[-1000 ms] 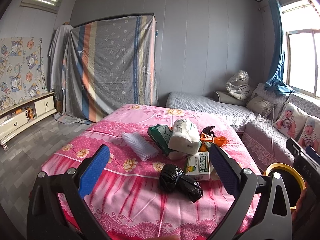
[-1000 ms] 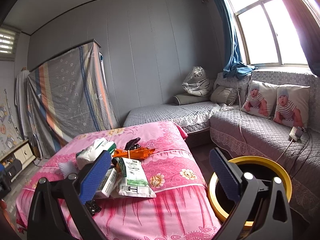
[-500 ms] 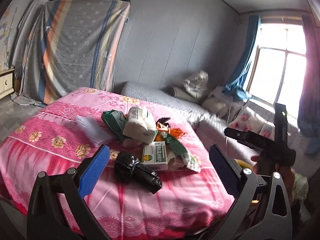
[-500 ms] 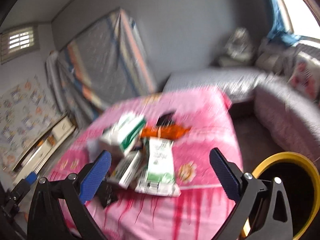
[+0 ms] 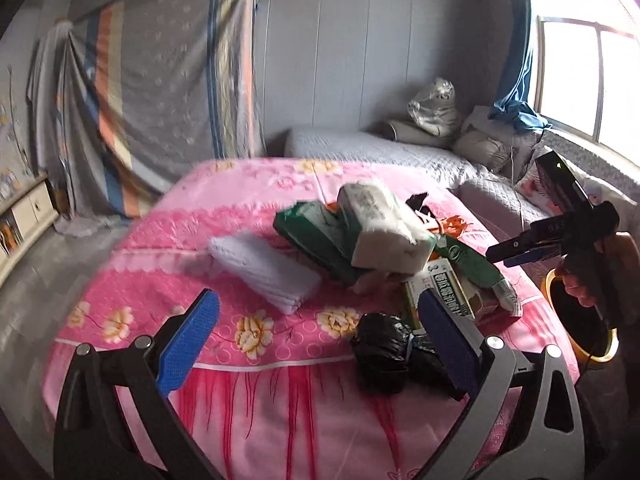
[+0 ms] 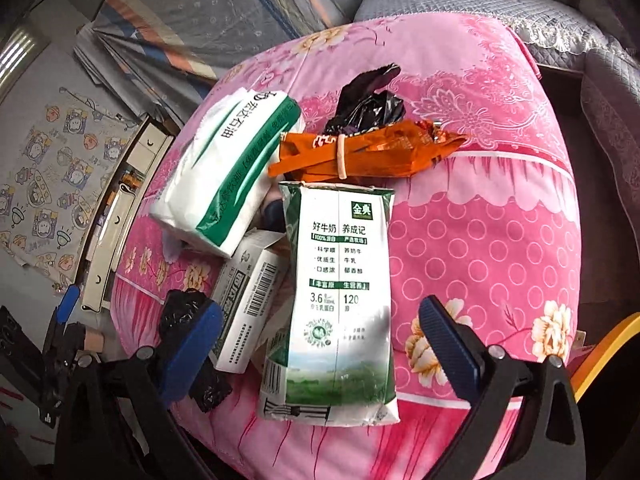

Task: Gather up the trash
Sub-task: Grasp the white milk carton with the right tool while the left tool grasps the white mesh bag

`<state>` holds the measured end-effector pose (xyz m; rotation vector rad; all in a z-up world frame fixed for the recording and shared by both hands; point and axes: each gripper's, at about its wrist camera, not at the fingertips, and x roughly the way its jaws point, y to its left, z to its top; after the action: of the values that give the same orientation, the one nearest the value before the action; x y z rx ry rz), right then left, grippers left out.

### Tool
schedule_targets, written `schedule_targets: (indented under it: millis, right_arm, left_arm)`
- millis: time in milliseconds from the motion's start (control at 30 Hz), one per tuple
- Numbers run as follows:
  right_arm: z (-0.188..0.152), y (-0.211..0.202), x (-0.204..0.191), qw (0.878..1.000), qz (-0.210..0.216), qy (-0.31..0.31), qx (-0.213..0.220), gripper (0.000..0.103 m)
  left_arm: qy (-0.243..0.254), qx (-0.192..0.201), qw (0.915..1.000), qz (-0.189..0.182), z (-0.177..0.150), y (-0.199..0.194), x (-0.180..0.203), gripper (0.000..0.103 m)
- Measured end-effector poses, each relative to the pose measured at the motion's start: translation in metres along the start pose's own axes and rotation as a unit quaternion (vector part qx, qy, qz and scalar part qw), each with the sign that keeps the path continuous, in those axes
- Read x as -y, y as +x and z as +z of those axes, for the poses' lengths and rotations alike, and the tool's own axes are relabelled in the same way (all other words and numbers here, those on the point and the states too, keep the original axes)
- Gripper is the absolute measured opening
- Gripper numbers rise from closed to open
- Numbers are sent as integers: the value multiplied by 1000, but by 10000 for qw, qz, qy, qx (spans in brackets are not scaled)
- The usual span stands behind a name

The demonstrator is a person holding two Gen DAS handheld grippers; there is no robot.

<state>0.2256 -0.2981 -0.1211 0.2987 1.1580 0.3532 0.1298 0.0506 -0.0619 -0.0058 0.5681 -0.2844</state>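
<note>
Lying between parted right fingers (image 6: 188, 344) — milk pouch (image 6: 340, 300)

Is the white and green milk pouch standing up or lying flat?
Lying flat. The milk pouch rests printed face up on the pink cloth, between the open right tongs.

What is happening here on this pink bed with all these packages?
A person holds a two-finger gripper in each hand over a heap of trash on the pink floral bedspread. The right gripper, open, hangs above the flattened white-and-green milk carton. The left gripper, also open, is near the crumpled black plastic bag. Neither grips anything. The yellow-rimmed black bin waits beside the bed.
</note>
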Motion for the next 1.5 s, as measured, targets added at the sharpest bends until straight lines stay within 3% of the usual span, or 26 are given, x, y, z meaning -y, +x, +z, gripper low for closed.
schedule_targets:
  millis: [133,200,233,300,400,533,700,933,967,1000,1033,1100,1200,1300,1500]
  right_arm:
    - [12,21,9,9995,-159,168,-227,95]
    - [15,30,13,9990,-235,243,-308,91]
    - [16,33,15,9988,-249,260,-339,84]
    - [17,37,15,9986,-265,262,-365,80]
    - [17,39,14,9988,-240,190,-391,56]
    - [12,30,13,9996,-60,77,-265,54]
    - [1,-7,9,9992,305,-90,256,54]
    - [-28,-57,-5,9922,840,-268,879,54]
    - [-33,-58,-8,9915,875,-269,925,54]
    - [-38,-63,-11,9909,896,-277,963,54]
    - [-42,-66,-11,9904,914,-293,997,54]
    - [-49,-72,-13,9890,964,-308,1076,54]
    - [-59,-84,-18,9877,1014,-294,1151,54]
    - [-68,-92,-20,9861,1112,-238,1214,54]
    - [-80,-95,-22,9836,1297,-132,1244,54]
  left_arm:
    - [-314,-463,9983,-144,0,29,-22,95]
    - [-282,-581,9979,6,-1,40,-28,95]
    - [-242,-649,9975,111,-2,46,-29,95]
    - [-188,-789,9964,261,-2,54,-32,95]
    - [-219,-1019,9941,299,0,70,-39,95]
    - [-360,-1229,9908,429,5,91,-51,95]
    - [-415,-1448,9866,626,21,121,-61,95]
    - [-822,-1967,9738,795,28,176,-89,94]
    - [-850,-2015,9725,798,27,179,-88,87]
    - [-893,-2052,9719,723,27,182,-88,69]
    - [-950,-2080,9715,620,27,184,-88,61]
    - [-1030,-2022,9724,548,28,183,-87,24]
    - [-954,-1830,9768,577,31,171,-83,14]
    - [-906,-1540,9830,417,38,150,-82,13]
    - [-709,-567,9958,95,41,76,-71,13]
